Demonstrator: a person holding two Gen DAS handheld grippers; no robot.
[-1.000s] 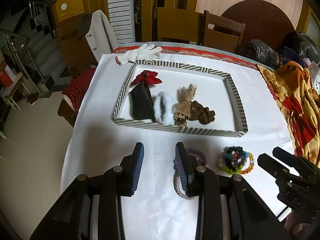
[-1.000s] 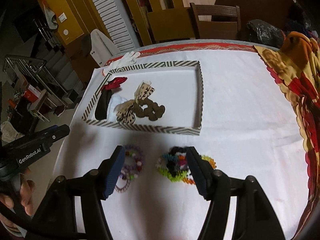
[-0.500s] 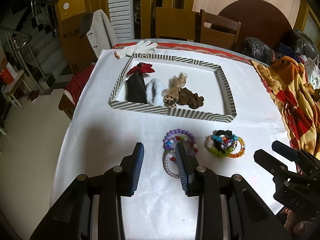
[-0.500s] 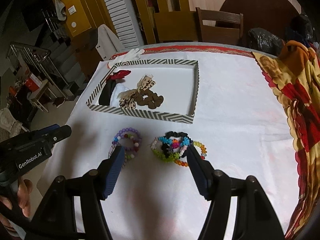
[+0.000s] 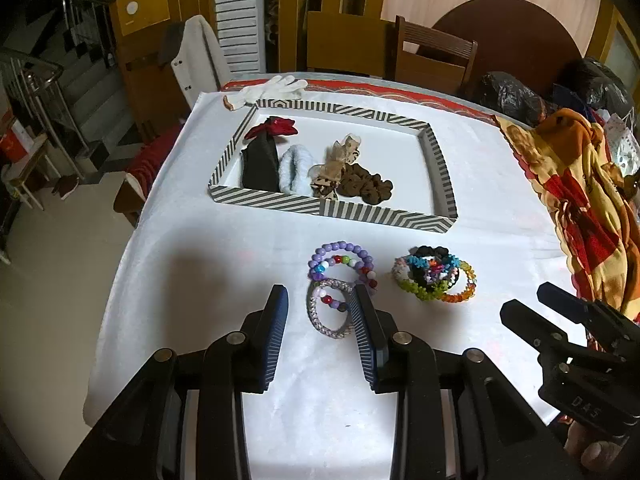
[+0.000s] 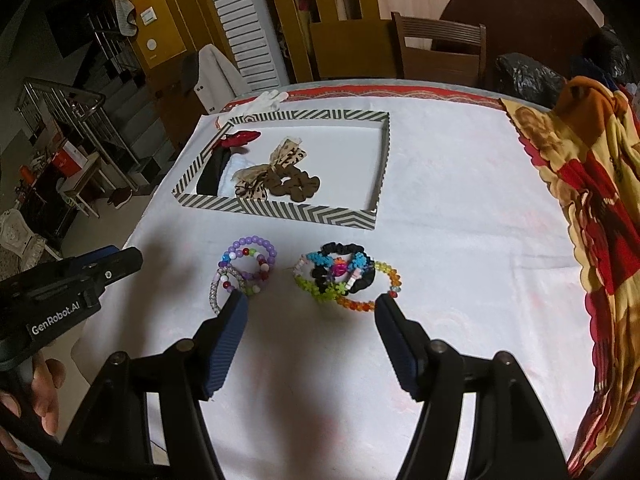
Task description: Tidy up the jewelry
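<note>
- Left wrist view: the left gripper (image 5: 320,312) is hanging over the white tablecloth (image 5: 192,248), fingers moderately parted and holding nothing.
- A silver bangle (image 5: 328,310) is lying between the fingertips, its far side tucked behind the right finger (image 5: 366,332); whether that finger is touching it, I cannot tell.
- Purple and mixed bead bracelets (image 5: 342,262) are sitting just beyond the fingertips, overlapping the bangle.
- A second heap of bright bracelets (image 5: 434,278) is lying off to the right of the fingers, apart from the first.
- The striped tray (image 5: 332,208) is sitting further ahead, already holding hair ties and bows along its left half.
- Change: a second ago the tray was close and the first heap half hidden behind the right finger; now the whole scene is sitting further out, so this gripper is pulling back and lining up on the bangle.
- Right wrist view: the right gripper (image 6: 310,312) is spread wide and empty, the bright heap (image 6: 344,276) just past and between its fingertips.
- The bead bracelets (image 6: 246,266) are lying beside its left fingertip.
- Change: this heap was partly under the fingers before; now it is lying clear in front.
- My reading: both heaps are still outside the tray, and a pick-up looks near.
</note>
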